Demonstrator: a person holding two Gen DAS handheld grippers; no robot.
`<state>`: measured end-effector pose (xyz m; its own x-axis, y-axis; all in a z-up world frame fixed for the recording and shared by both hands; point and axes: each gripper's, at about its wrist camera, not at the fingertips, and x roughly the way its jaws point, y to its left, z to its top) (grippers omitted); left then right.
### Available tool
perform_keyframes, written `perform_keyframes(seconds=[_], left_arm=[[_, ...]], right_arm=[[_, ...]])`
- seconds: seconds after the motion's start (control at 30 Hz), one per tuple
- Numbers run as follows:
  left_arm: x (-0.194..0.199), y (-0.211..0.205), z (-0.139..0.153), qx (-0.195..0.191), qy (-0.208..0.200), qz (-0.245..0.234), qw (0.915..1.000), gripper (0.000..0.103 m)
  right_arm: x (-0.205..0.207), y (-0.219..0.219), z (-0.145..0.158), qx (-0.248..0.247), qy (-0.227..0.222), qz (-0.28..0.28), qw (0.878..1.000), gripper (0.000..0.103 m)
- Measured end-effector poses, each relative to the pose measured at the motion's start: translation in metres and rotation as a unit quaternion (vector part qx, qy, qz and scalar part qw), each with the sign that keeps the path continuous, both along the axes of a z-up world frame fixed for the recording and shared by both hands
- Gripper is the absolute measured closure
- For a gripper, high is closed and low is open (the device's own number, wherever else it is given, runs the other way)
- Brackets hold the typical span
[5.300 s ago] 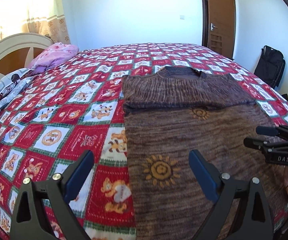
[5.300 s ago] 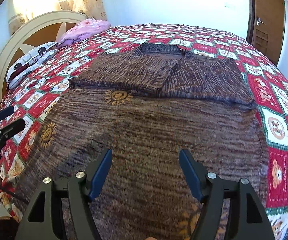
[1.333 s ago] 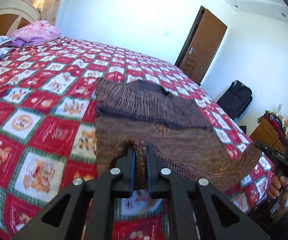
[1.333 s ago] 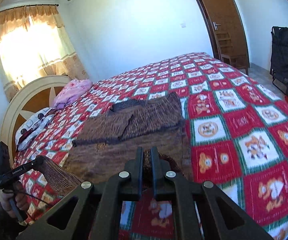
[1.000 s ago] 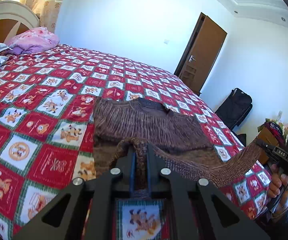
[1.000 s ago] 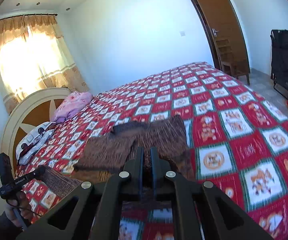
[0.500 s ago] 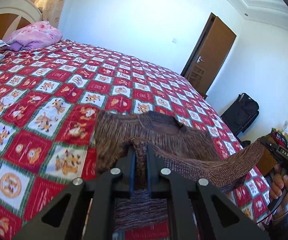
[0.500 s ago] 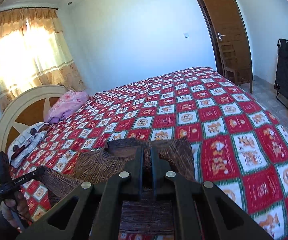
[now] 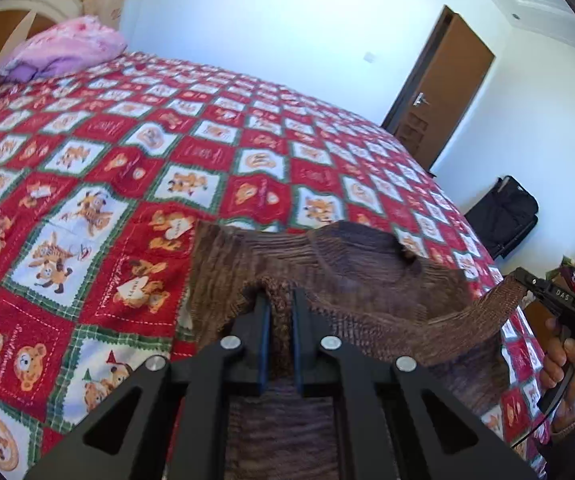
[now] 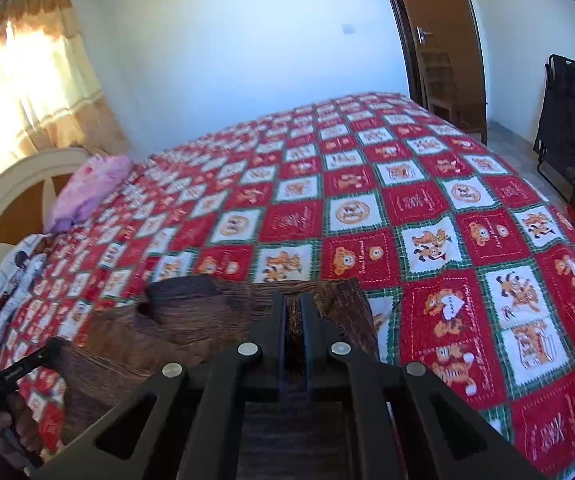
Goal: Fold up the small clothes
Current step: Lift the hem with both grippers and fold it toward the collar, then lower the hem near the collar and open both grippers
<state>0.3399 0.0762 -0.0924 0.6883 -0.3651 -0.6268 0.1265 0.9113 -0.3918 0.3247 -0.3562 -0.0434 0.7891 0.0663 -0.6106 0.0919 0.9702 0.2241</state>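
Pinching the hem of the brown sweater [image 9: 351, 264] with the left hand-held gripper [image 9: 278, 304] and the right hand-held gripper [image 10: 294, 312], jaws pressed on knit, hem stretched between them above the bed [image 9: 127, 160], collar just ahead, equally near both.

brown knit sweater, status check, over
Left gripper and right gripper both shut on brown knit sweater hem. Hem lifted above red patchwork quilt. Nothing in the way.
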Motion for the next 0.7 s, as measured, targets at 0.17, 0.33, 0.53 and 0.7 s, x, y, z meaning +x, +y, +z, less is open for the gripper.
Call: perform_keyframes(seconds=[0.17, 0.33, 0.53, 0.7], left_arm=[[0.025, 0.003, -0.02, -0.005, 0.028, 0.019, 0.9994, 0.091], [0.041, 0.011, -0.028, -0.003, 0.048, 0.05, 0.9976, 0.089], [0.016, 0.03, -0.012, 0.027, 0.028, 0.062, 0.9973, 0.033], [-0.007, 0.011, -0.019, 0.103, 0.032, 0.017, 0.994, 0.025]], right_arm=[[0.047, 0.001, -0.023, -0.027, 0.017, 0.011, 0.999, 0.096], [0.074, -0.003, -0.03, -0.061, 0.011, -0.009, 0.998, 0.094], [0.025, 0.013, -0.022, 0.007, 0.026, 0.103, 0.994, 0.019], [-0.023, 0.048, -0.048, -0.016, 0.099, 0.192, 0.976, 0.019]])
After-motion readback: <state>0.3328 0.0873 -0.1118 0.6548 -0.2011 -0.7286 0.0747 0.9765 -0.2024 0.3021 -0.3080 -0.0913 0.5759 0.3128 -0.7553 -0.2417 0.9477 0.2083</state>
